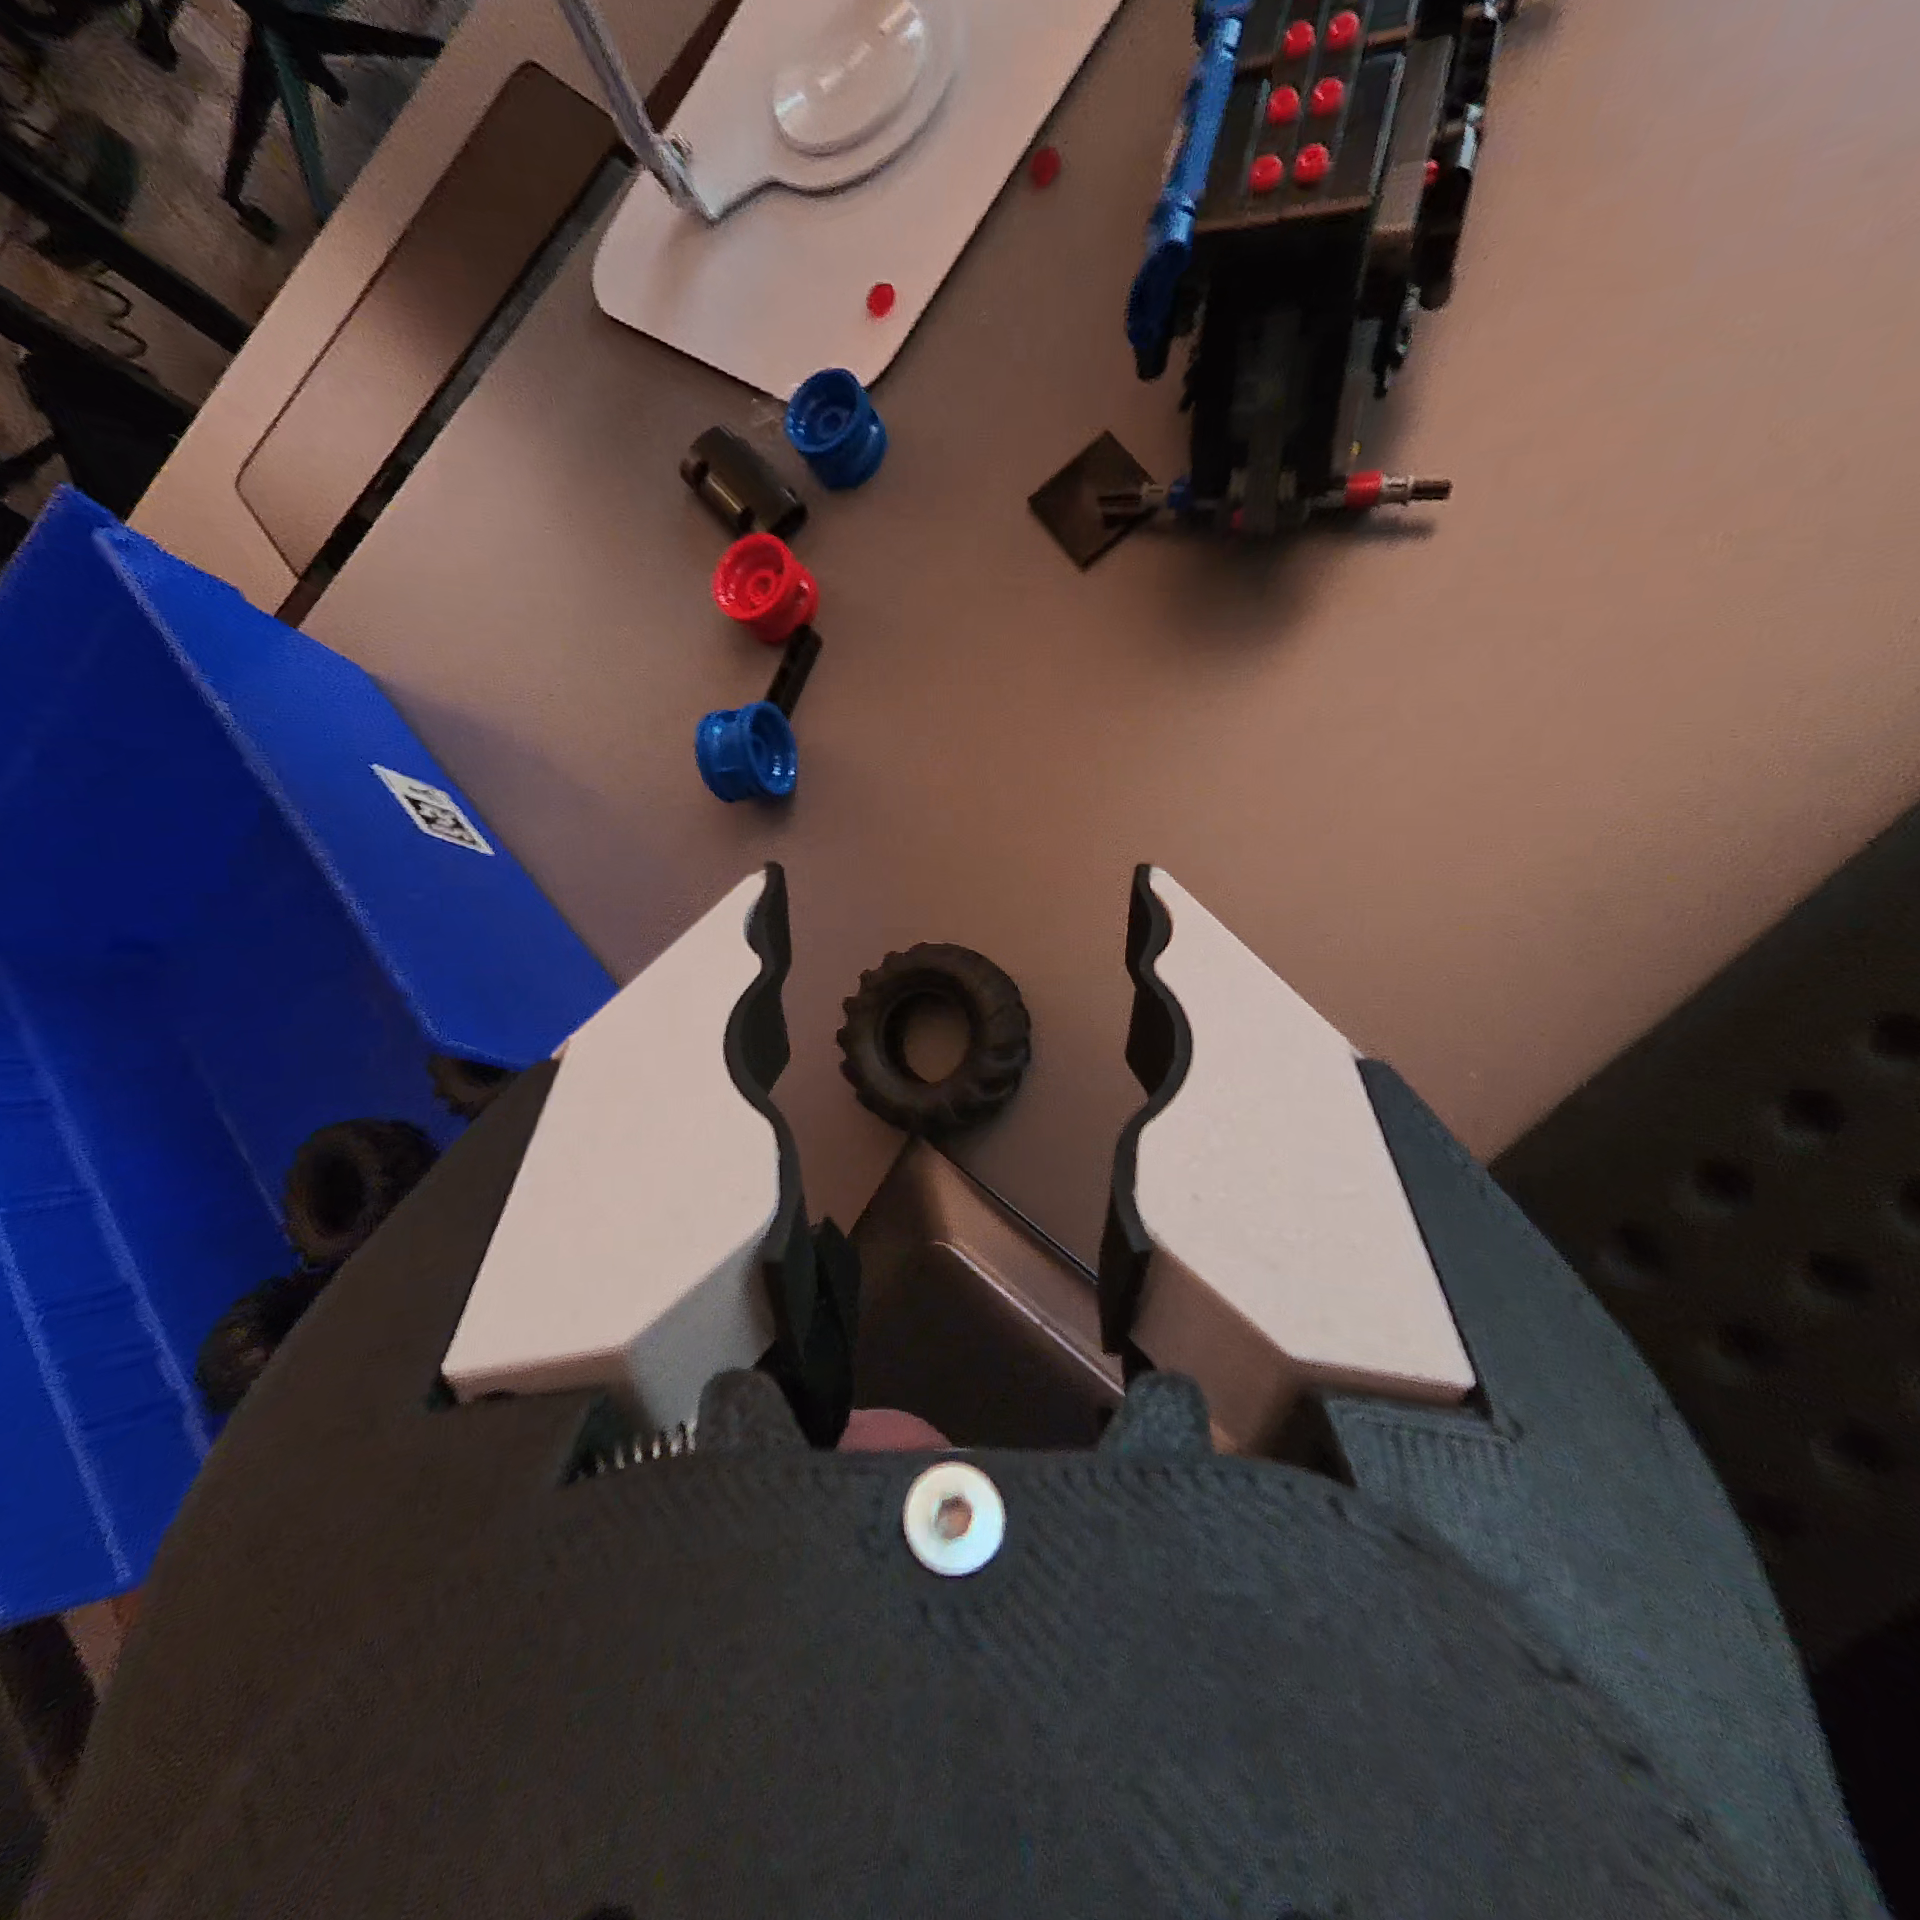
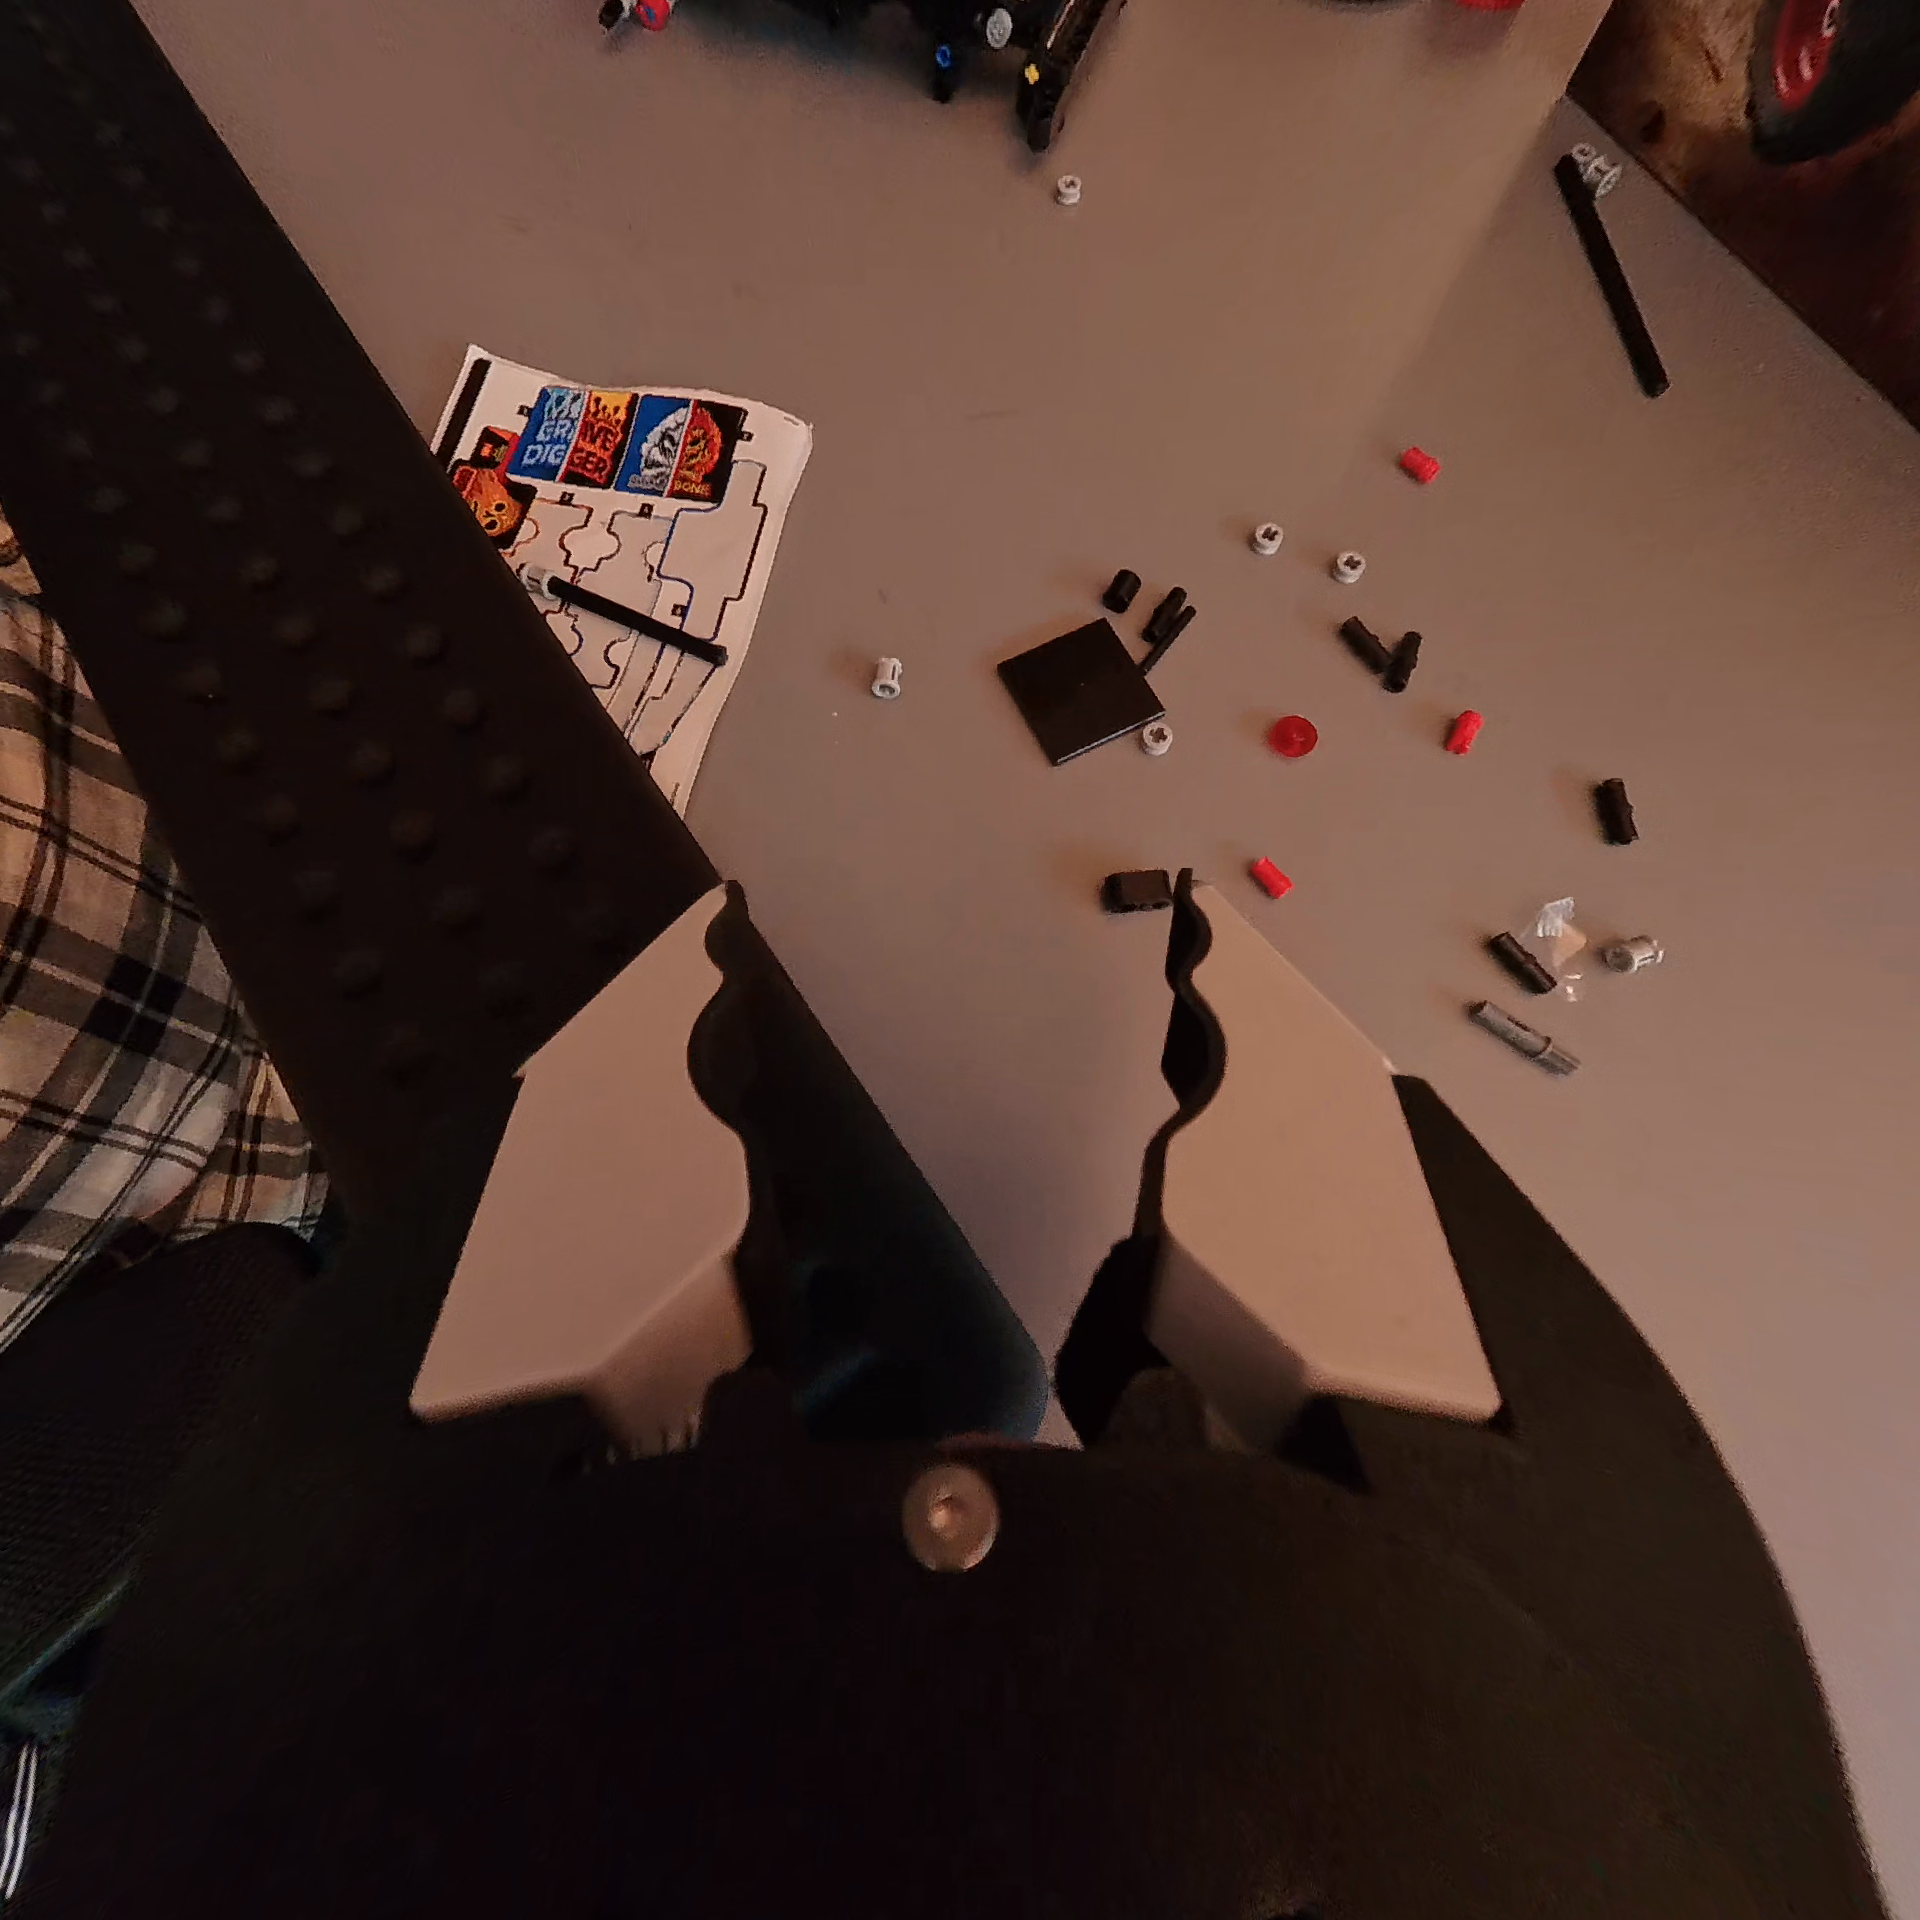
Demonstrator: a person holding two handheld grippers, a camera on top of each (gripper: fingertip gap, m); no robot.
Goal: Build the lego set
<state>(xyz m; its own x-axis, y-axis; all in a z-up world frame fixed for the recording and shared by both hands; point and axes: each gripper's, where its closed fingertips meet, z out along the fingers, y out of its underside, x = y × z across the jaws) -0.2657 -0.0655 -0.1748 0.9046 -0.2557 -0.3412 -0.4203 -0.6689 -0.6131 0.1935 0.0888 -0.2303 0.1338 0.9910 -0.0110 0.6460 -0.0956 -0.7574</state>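
Left gripper (image 1: 956,883) spread around tyre (image 1: 933,1035) near bench (image 1: 1351,831) corner; right gripper (image 2: 961,894) spread, empty, over bench edge.

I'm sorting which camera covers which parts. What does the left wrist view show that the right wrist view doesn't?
Only the left wrist view: the open left gripper over a black tyre, two blue wheel hubs and a red one, a blue bin.

Only the right wrist view: the open right gripper, a sticker sheet, scattered small pins.

Both: the table.
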